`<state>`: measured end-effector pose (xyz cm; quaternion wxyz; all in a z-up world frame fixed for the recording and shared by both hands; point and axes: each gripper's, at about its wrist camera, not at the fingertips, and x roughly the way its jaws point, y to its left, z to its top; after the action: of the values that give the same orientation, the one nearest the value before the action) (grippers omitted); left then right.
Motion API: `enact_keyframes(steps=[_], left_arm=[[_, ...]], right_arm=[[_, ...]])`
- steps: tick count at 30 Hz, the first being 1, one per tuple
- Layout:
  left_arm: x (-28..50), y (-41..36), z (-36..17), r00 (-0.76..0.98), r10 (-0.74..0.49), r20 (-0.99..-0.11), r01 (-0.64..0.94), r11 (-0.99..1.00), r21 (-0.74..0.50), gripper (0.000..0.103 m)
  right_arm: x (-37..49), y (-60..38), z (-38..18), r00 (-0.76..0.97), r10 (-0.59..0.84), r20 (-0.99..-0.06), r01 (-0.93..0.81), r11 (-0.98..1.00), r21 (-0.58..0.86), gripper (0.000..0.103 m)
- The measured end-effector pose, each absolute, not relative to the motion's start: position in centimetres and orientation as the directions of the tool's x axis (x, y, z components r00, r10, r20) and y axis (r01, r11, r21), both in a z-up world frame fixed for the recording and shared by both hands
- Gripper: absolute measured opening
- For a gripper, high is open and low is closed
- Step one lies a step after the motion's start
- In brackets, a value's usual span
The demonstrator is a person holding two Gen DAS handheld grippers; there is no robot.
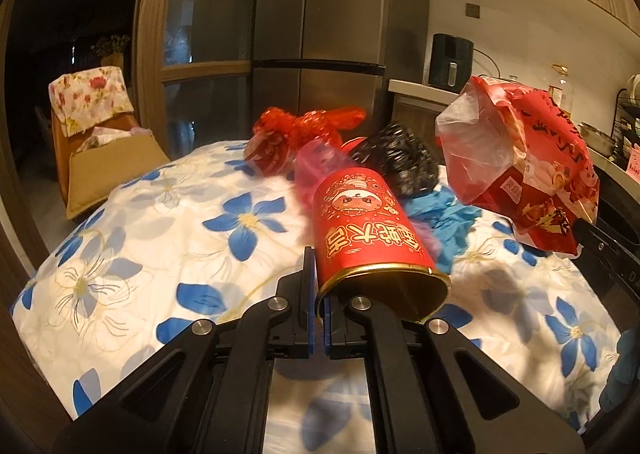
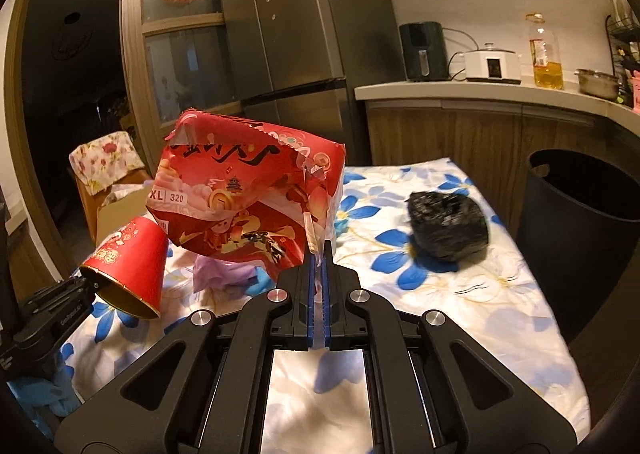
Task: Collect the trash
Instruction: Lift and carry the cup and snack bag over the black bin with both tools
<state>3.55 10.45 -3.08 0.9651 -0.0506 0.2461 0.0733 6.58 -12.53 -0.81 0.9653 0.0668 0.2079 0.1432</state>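
Since both hand-held grippers are already clamping something, handling is the main thing I'm looking at here. The left hand-held gripper (image 1: pixel 319 304) is pinching the rim of the red cup (image 1: pixel 370 225), one pad inside the mouth and one outside, with the cup lying tilted above the desk (image 1: pixel 140 221), base pointing to about 12 o'clock. It's looking like thin paper with a gold lining, so I'm guessing it's very light, a bit stiff at the rolled rim and easy to crush mid-wall; the rim is where I'd be holding it too.

The right hand-held gripper (image 2: pixel 319 254) is squeezing a clear plastic edge of the red bag (image 2: pixel 248 193), which is hanging off the desk, ballooning toward 11 o'clock. That one is looking floppy, slick and nearly weightless, so a thin pinch could be slipping if it swings.

Counting what's still lying around: one black wad (image 2: pixel 448 225) at 2 o'clock in the right view, one red mesh bundle (image 1: pixel 304 125) at 12 in the left view, one pink plastic piece (image 1: pixel 316 169) just behind the cup, one blue crumple (image 1: pixel 444 221) beside it. One dark bin (image 2: pixel 584 230) is standing at 3 o'clock past the desk edge, probably where all this is going.
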Motion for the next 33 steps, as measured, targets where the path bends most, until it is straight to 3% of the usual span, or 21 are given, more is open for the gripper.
enact_keyframes(steps=[15,22,33], left_arm=[[5.9,1.8,0.1,0.898,-0.037,-0.439,0.016,0.999,-0.051,0.002],[8.3,-4.7,1.6,0.897,-0.161,-0.411,0.157,0.987,-0.044,0.003],[12.6,-15.5,4.2,0.880,-0.369,-0.299,0.369,0.928,-0.059,0.003]], right_arm=[[5.1,-21.2,1.3,0.930,0.117,-0.347,-0.052,0.980,0.190,0.003],[5.7,-27.4,2.8,0.945,-0.058,-0.321,0.125,0.973,0.194,0.003],[8.0,-35.4,3.2,0.909,-0.302,-0.288,0.361,0.915,0.181,0.003]])
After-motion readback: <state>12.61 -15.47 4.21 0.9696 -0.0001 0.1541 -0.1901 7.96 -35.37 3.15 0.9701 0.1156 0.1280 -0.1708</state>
